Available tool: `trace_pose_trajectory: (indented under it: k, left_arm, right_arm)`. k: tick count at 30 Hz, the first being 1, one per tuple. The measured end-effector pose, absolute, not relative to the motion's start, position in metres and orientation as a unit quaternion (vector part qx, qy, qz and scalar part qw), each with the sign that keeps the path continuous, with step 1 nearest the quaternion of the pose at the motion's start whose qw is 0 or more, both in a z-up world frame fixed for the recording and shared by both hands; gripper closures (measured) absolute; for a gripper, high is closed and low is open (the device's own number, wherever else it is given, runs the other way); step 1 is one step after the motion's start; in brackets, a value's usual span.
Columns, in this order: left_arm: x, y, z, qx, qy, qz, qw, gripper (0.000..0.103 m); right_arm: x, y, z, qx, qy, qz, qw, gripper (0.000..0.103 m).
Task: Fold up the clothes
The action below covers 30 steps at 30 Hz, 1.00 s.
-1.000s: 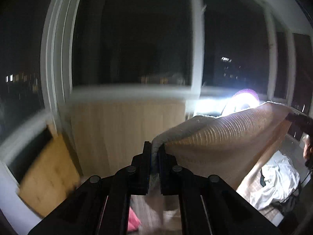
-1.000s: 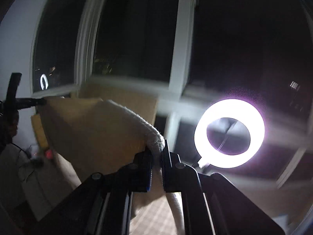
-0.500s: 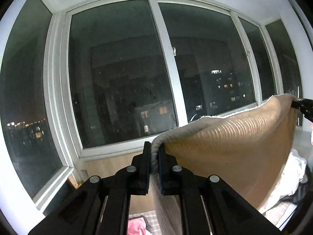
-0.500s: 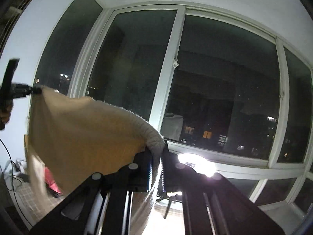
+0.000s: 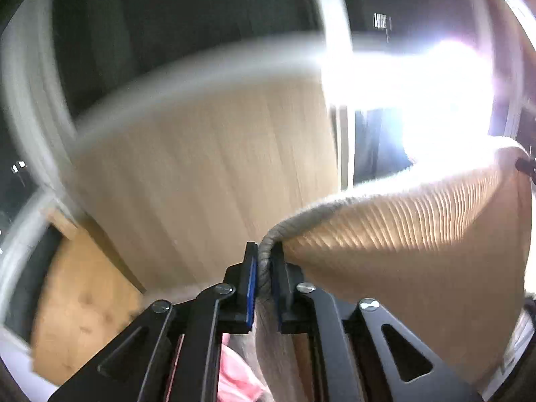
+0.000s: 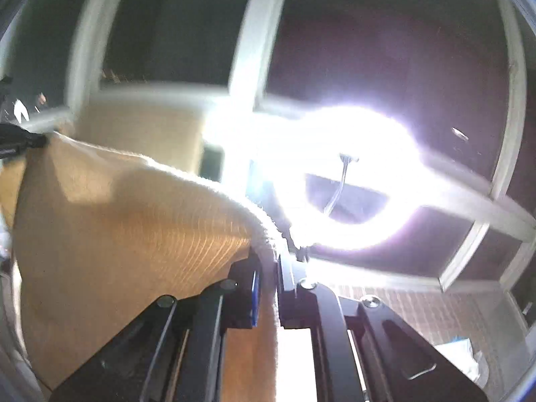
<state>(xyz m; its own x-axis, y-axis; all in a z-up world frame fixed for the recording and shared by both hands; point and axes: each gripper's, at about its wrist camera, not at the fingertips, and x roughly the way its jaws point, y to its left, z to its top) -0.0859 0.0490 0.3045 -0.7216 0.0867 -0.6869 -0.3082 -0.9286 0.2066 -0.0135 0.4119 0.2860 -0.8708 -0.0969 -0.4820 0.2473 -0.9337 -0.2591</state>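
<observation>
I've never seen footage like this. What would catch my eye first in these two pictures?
Probably the glaring ring light, blazing white in front of the dark night windows. Next, the tan ribbed knit garment, stretched in the air between two tools: the right hand-held gripper pinches one thick edge, and the left hand-held gripper has the other edge between its jaws. Everything is smeared by motion blur.

Glazed home balcony [image 5: 328,33] (night outside)

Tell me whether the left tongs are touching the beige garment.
Touching. In the left wrist view the left tongs, jaws just eased slightly, grip the beige garment by its rolled hem.
</observation>
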Motion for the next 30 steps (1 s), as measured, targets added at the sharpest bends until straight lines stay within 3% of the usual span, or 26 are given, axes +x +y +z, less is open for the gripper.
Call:
trace_pose_trajectory:
  k: [4,8,11,12,15,18,22,28,30]
  left_arm:
    - [-0.145,0.064,0.197,-0.443,0.198,0.873,0.048,0.089]
    - [-0.117,0.036,0.172,-0.469,0.15,0.868,0.071,0.088]
    - [-0.072,-0.001,0.156,-0.5,0.106,0.853,0.103,0.086]
    - [-0.06,-0.009,0.15,-0.511,0.1,0.847,0.108,0.083]
    - [-0.008,-0.028,0.12,-0.556,0.06,0.82,0.123,0.073]
    - [0.033,-0.028,0.084,-0.592,0.027,0.795,0.129,0.071]
    - [0.06,-0.023,0.045,-0.616,0.005,0.78,0.114,0.069]
    - [0.08,0.005,0.041,-0.612,0.013,0.782,0.119,0.058]
    - [0.083,0.016,0.039,-0.609,0.038,0.784,0.113,0.057]
  right_arm:
    - [-0.095,0.405,0.177,0.387,0.159,-0.905,0.079,0.089]
    - [-0.097,0.432,0.124,0.447,0.123,-0.863,0.198,0.083]
    - [-0.074,0.475,0.115,0.47,0.079,-0.851,0.222,0.058]
    - [-0.059,0.484,0.113,0.479,0.067,-0.845,0.229,0.055]
    - [-0.013,0.523,0.096,0.509,0.047,-0.828,0.231,0.054]
    - [0.02,0.561,0.075,0.536,0.013,-0.815,0.218,0.046]
    - [0.065,0.599,0.051,0.556,-0.049,-0.809,0.183,0.044]
    - [0.088,0.596,0.01,0.59,-0.037,-0.789,0.168,0.043]
    - [0.095,0.586,0.01,0.58,-0.01,-0.797,0.169,0.038]
